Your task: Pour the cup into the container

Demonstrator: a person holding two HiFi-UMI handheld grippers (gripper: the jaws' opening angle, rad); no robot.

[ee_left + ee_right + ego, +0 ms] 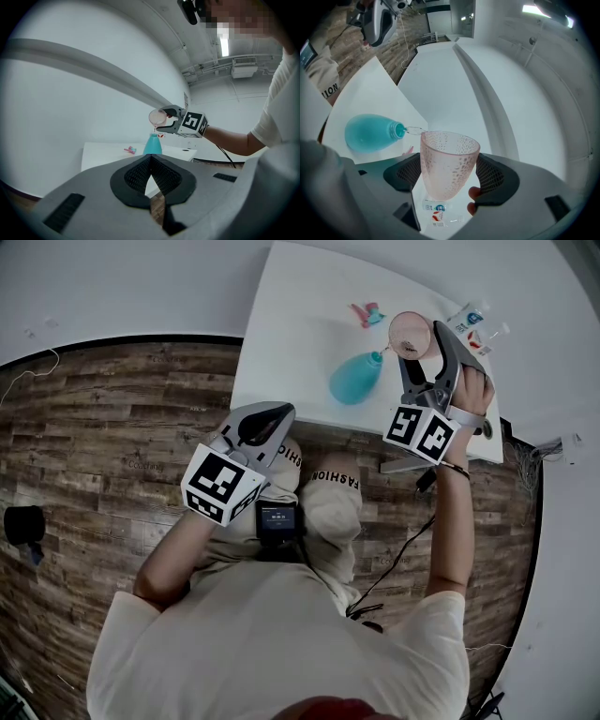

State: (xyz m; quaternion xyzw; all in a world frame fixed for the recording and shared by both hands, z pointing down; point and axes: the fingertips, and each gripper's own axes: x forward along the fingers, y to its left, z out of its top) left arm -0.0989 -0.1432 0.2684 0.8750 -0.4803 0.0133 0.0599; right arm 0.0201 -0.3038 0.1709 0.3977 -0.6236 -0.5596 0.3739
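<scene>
My right tool (449, 177) pinches the pink dimpled cup (410, 332) by its lower body, one pad on each side. That leaves the rim free to tip. The cup is raised above the tabletop (300, 324) and tilted, with its lip just over the mouth of the teal container (353, 379). A thin clear stream (412, 130) runs from lip to neck, so I judge the pour is under way. The neck is narrow, hence the close aim.

The container stands on the tabletop near the front edge, nothing steadying it. My left tool (151, 165) is pressed together on nothing and held low over my lap, out of the pour's way.

Writing: "FASHION" (336, 477) is on the trousers. A small clear bottle (436, 208) lying beyond the cup has a blue and red label, too small to read. The pink and teal bit (367, 313) farther back shows no text.
</scene>
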